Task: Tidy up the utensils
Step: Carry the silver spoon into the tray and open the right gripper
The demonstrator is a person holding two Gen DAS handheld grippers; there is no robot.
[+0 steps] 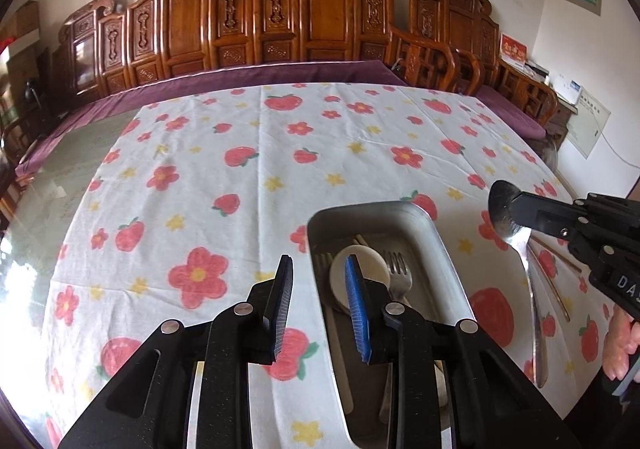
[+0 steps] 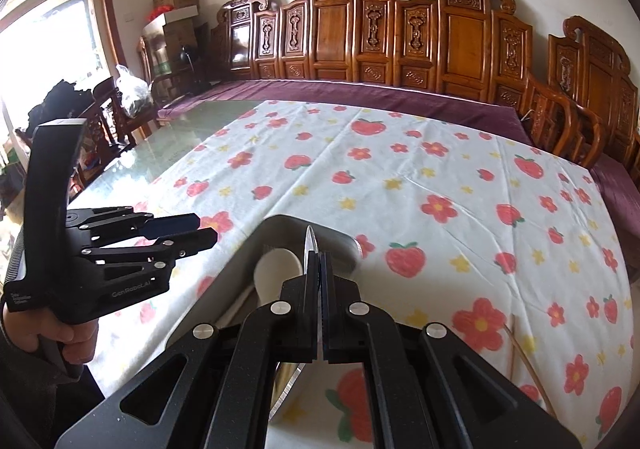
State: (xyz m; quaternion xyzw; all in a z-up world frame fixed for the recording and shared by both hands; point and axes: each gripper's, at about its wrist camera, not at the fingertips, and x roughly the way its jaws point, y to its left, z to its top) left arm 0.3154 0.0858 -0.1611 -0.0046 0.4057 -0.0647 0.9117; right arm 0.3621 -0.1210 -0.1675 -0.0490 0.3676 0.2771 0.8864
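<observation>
A metal tray (image 1: 436, 225) lies on the flowered tablecloth and holds a white spoon (image 1: 372, 263), a metal fork (image 1: 400, 275) and chopsticks (image 1: 362, 240). My left gripper (image 1: 320, 309) is open and empty over the tray's left rim. My right gripper (image 1: 514, 209) is shut on a metal spoon (image 1: 504, 209), bowl up, held above the cloth right of the tray. In the right wrist view the right gripper (image 2: 319, 253) pinches the spoon (image 2: 310, 245) over the tray (image 2: 340, 239), and the left gripper (image 2: 200, 233) shows open at the left.
Loose chopsticks (image 1: 556, 285) lie on the cloth right of the tray. A carved wooden bench with a purple cushion (image 1: 280, 73) runs behind the table. Bare glass tabletop (image 1: 80, 153) shows left of the cloth. Chairs and boxes (image 2: 176, 9) stand far left.
</observation>
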